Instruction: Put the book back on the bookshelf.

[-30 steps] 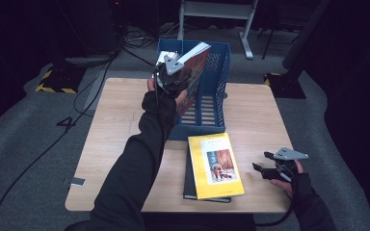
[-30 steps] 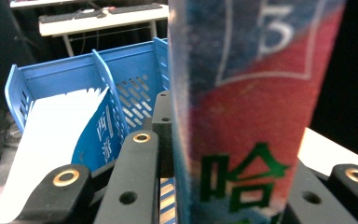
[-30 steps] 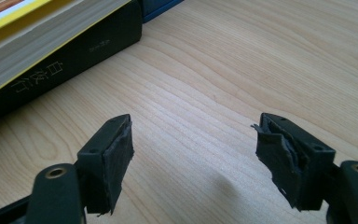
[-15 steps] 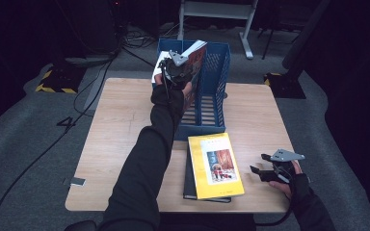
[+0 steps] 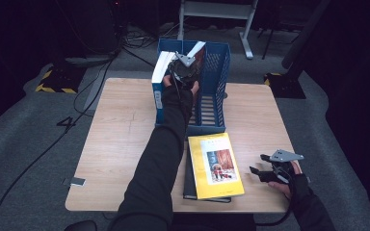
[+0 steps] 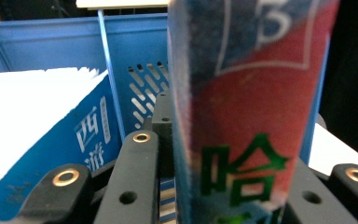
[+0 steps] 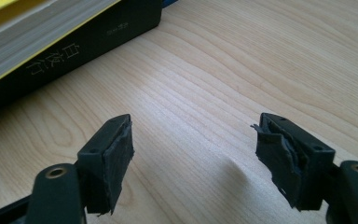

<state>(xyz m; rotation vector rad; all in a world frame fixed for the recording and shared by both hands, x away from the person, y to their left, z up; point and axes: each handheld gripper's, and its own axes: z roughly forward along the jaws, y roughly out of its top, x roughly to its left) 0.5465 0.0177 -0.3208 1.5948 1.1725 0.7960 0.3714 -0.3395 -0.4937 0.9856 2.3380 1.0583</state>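
Nearest the person, the right gripper [image 5: 265,174] is resting just above the pale wooden table [image 5: 120,144] with its jaws standing apart and nothing between them, just beside the yellow-covered book [image 5: 215,165] lying on a black book [image 7: 98,35]. Farther off, the left gripper [image 5: 185,67] is clamping the red-and-blue paperback book [image 6: 247,116] by its spine edge, holding it upright over the blue slatted plastic crate [image 5: 212,96], next to a blue-spined white book [image 5: 160,82] already standing inside. The paperback is looking stiff enough and moderately heavy, its glossy cover possibly slippery; a grip near the spine seems safest.

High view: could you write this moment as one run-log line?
left tongs: gripping red-and-blue book over blue crate | right tongs: open above table | yellow book: waiting
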